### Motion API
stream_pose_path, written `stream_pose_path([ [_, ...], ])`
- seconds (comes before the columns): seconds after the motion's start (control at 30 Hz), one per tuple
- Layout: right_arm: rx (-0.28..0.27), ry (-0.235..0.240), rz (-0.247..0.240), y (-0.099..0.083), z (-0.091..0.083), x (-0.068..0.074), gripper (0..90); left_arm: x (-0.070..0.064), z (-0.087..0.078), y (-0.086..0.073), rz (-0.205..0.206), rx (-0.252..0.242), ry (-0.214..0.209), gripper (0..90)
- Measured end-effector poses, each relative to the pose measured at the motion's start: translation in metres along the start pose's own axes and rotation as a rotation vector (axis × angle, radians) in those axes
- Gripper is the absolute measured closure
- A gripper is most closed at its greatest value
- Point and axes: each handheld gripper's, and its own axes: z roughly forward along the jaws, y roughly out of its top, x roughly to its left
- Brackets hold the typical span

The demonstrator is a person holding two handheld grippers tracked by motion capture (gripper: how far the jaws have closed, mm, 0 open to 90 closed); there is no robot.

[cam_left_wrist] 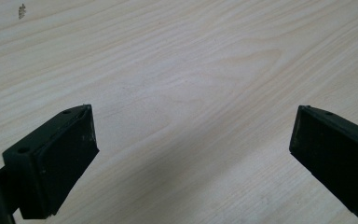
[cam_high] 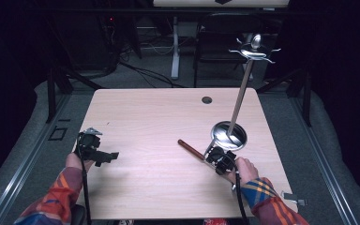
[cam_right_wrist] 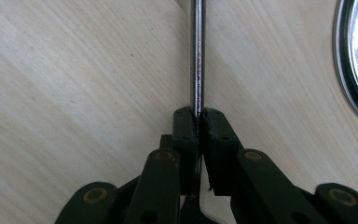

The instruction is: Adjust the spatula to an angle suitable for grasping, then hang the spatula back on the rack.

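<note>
A utensil with a brown wooden handle (cam_high: pixel 190 149) and a thin metal shaft (cam_right_wrist: pixel 197 56) lies flat on the pale wooden table (cam_high: pixel 159 122). My right gripper (cam_high: pixel 214 158) (cam_right_wrist: pixel 198 116) is shut on that shaft, low over the table. Just beyond it stands a metal rack: a round shiny base (cam_high: pixel 228 133) (cam_right_wrist: pixel 354 60), a tall pole (cam_high: pixel 240 93) and hooks at the top (cam_high: pixel 255 49). My left gripper (cam_high: pixel 111 157) (cam_left_wrist: pixel 193 135) hovers open over bare wood near the table's left side, with nothing between its jaws.
A round cable hole (cam_high: pixel 206 100) sits near the table's far edge. A dark chair (cam_high: pixel 215 42) and a white desk leg (cam_high: pixel 175 47) stand behind the table. The table's middle and left are bare wood.
</note>
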Motion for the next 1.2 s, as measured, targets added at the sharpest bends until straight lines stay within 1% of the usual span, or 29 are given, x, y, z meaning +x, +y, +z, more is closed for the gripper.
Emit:
stream_pose_path([
  [0.07,0.002,-0.002,0.013,-0.001,0.001,-0.002,84.1,0.000,0.000,0.000,0.005,0.003,-0.001,0.5],
  [0.1,0.013,-0.006,0.014,-0.001,0.000,-0.003,84.0,0.000,0.000,0.000,0.005,0.003,-0.001,0.5],
  [0.17,0.014,-0.005,0.020,-0.002,0.000,-0.005,82.7,0.000,0.000,0.000,0.000,-0.002,0.001,0.5],
  [0.27,-0.029,0.026,0.026,-0.004,-0.003,-0.007,71.3,0.000,0.000,0.000,-0.001,-0.009,0.006,0.5],
  [0.37,-0.058,0.024,0.016,-0.003,-0.006,-0.007,64.1,0.000,0.000,0.000,0.001,-0.007,0.006,0.5],
  [0.4,-0.054,0.020,0.008,-0.002,-0.008,-0.007,61.4,0.000,0.000,0.000,0.001,-0.007,0.005,0.5],
  [0.43,-0.062,0.018,0.006,-0.001,-0.008,-0.007,58.9,-0.001,0.000,0.000,0.000,-0.009,0.006,0.5],
  [0.47,-0.064,0.018,0.012,0.000,-0.008,-0.006,56.4,0.000,0.000,0.000,0.000,-0.009,0.005,0.5],
  [0.5,-0.081,0.023,0.011,0.001,-0.007,-0.005,54.5,0.000,0.000,0.000,-0.001,-0.009,0.005,0.5],
  [0.53,-0.081,0.019,0.003,0.002,-0.008,-0.005,53.8,0.000,0.000,0.000,-0.001,-0.009,0.005,0.5],
  [0.57,-0.096,0.024,0.009,0.003,-0.008,-0.005,53.0,0.000,0.000,0.000,0.000,-0.008,0.005,0.5],
  [0.6,-0.086,0.020,-0.009,0.005,-0.009,-0.005,51.9,0.000,0.000,0.000,0.002,-0.007,0.001,0.5],
  [0.63,-0.097,0.018,-0.011,0.006,-0.010,-0.005,50.8,-0.001,0.000,0.001,0.004,-0.006,0.002,0.5],
  [0.67,-0.111,0.017,-0.001,0.007,-0.008,-0.004,49.2,-0.001,0.001,0.001,0.005,-0.005,0.003,0.5],
  [0.73,-0.111,0.015,-0.021,0.011,-0.009,-0.005,50.0,0.000,0.001,0.000,0.002,-0.005,0.003,0.5],
  [0.77,-0.127,0.026,-0.009,0.012,-0.008,-0.005,51.1,0.000,0.001,0.000,0.003,-0.003,0.003,0.5],
  [0.8,-0.111,0.018,-0.018,0.013,-0.008,-0.006,53.7,0.000,0.001,0.000,0.000,-0.003,0.003,0.5],
  [0.83,-0.124,0.025,-0.013,0.013,-0.007,-0.005,56.5,0.000,0.001,0.000,0.000,-0.003,0.002,0.5],
  [0.87,-0.118,0.026,-0.023,0.014,-0.008,-0.006,58.3,0.000,0.001,0.000,0.000,-0.005,0.004,0.5],
  [0.9,-0.116,0.017,-0.026,0.015,-0.009,-0.007,60.9,0.000,0.002,0.001,0.001,-0.005,0.004,0.5],
  [0.93,-0.118,0.021,-0.027,0.017,-0.008,-0.007,62.3,-0.001,0.002,0.001,0.001,-0.003,0.004,0.5],
  [1.0,-0.115,0.016,-0.028,0.019,-0.008,-0.008,65.0,-0.001,0.002,0.001,0.006,-0.001,0.003,0.5],
  [1.03,-0.119,0.027,-0.026,0.021,-0.007,-0.009,66.1,-0.001,0.002,0.001,0.004,-0.002,0.003,0.5],
  [1.07,-0.119,0.024,-0.025,0.023,-0.006,-0.009,66.9,-0.001,0.002,0.000,0.002,-0.004,0.004,0.6],
  [1.13,-0.126,0.033,-0.022,0.026,-0.005,-0.011,68.8,0.000,0.001,0.000,0.002,-0.001,0.004,0.6],
  [1.17,-0.118,0.026,-0.028,0.028,-0.005,-0.011,69.8,0.000,0.001,0.000,0.002,-0.001,0.004,0.6],
  [1.2,-0.119,0.034,-0.028,0.030,-0.004,-0.011,70.3,0.000,0.002,0.001,0.004,-0.004,0.004,0.6],
])
